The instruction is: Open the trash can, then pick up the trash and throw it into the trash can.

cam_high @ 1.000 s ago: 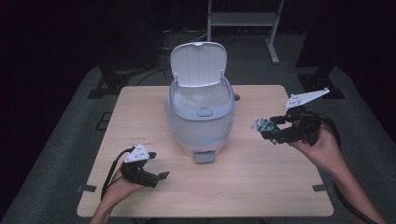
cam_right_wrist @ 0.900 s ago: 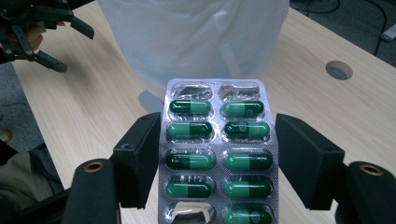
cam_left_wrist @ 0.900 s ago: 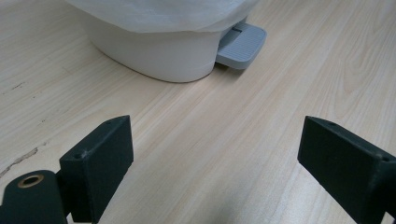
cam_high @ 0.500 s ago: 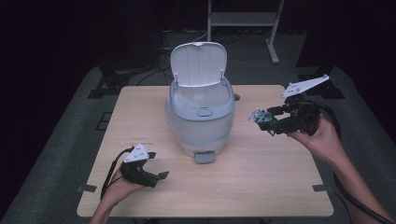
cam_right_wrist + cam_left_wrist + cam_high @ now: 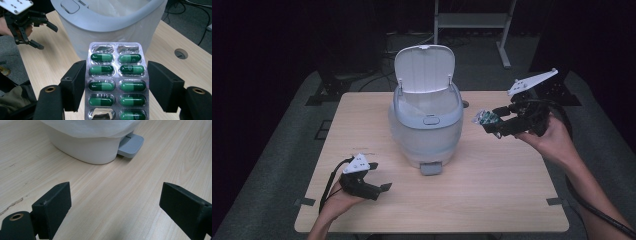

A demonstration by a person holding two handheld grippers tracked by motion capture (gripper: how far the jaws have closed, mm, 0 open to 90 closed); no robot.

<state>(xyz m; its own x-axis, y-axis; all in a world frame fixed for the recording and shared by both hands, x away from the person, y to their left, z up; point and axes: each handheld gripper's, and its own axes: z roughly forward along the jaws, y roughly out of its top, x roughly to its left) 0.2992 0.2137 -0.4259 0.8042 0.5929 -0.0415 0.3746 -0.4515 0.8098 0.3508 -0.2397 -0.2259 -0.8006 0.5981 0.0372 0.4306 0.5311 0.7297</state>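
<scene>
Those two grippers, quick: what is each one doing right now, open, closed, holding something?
Left gripper: open, nothing between its fingers, low over the table.
Right gripper: closed on a blister pack of green capsules, beside the open bin.

- Blister pack (image 5: 117, 80): silver foil, capsules in two shades of green.
- Bin (image 5: 426, 127): white, with pale grey rim and grey pedal (image 5: 130, 142).
- Table (image 5: 362, 115): light wood grain.
- Jaws: black.

Blister pack's (image 5: 117, 82) lower end cut off below
</scene>
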